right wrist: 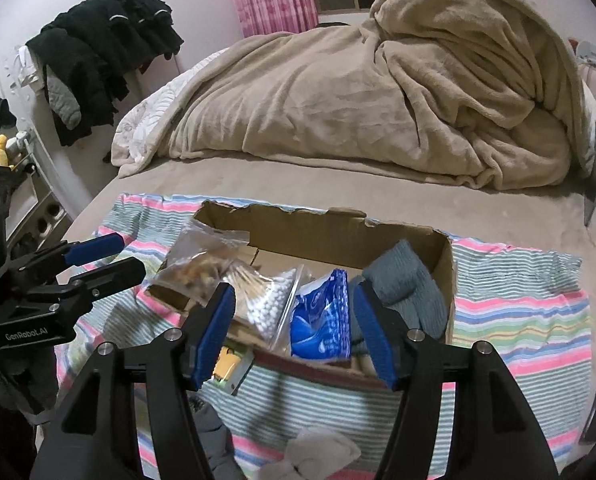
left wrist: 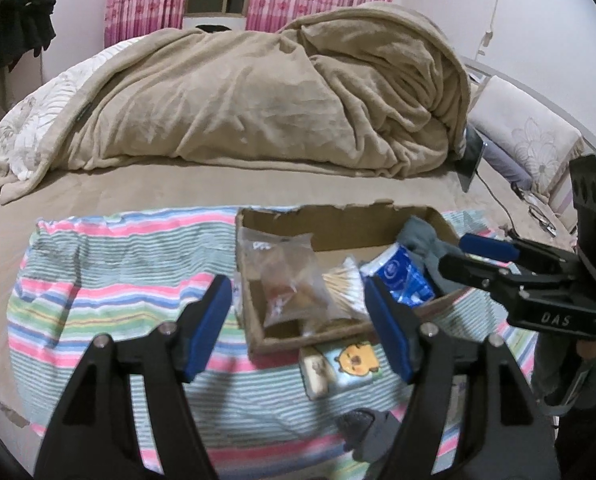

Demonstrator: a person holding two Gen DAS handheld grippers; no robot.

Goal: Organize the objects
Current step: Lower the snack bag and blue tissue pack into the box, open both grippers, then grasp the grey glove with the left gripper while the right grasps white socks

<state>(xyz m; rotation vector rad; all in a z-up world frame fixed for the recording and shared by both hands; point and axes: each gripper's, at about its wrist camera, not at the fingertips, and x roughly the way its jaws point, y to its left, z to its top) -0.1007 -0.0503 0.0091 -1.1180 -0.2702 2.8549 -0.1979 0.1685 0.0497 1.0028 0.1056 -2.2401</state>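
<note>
Left tongs, marked "GenRobot.AI", are hovering released and empty at the box's left edge. Inside the torn box are lying a snack bag, cotton swabs, a blue pack and grey gloves. Right tongs, marked "DAS", are hanging released, holding nothing, over the box's right rim; striped cloth is lying bare to the left.

Bed: striped cloth, rumpled tan blanket, pillow.
</note>
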